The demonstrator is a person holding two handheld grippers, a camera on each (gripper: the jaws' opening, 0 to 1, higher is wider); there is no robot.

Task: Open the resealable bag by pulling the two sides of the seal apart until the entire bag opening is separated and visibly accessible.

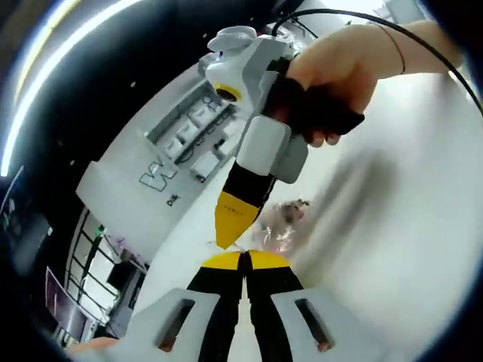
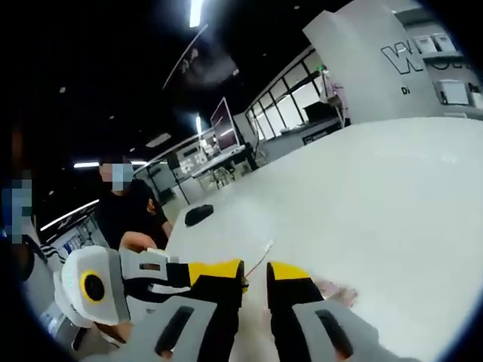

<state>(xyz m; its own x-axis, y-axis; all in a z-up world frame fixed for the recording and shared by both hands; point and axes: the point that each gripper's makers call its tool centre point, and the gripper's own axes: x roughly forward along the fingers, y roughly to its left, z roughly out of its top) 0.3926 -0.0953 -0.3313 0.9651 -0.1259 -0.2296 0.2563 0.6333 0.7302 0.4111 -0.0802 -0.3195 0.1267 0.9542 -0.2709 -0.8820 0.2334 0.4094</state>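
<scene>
One broad white table (image 2: pixel 392 196) runs under both views, smooth and matte, with plenty of bare surface to the far edge, where a white display wall (image 1: pixel 143 173) with black lettering stands. One person in dark clothes (image 2: pixel 128 215) sits at the table's far side in the right gripper view, and a single dark rounded object (image 2: pixel 198 215) lies near them, well apart from the work.

Two grippers, each white-bodied with yellow-tipped black jaws. In the left gripper view, the left gripper (image 1: pixel 244 259) has its jaws pressed together, seemingly pinching a thin edge of film, though the blur makes this hard to confirm. The right gripper (image 1: pixel 229 226), held by a hand (image 1: pixel 339 75), points down just above it, tips narrowed to a point. In the right gripper view its jaws stand slightly apart with a thin strip between them; whether they grip it I cannot tell.

One resealable bag (image 1: pixel 281 222), clear and crinkled with pinkish contents, lies on the table just beyond the jaw tips.
</scene>
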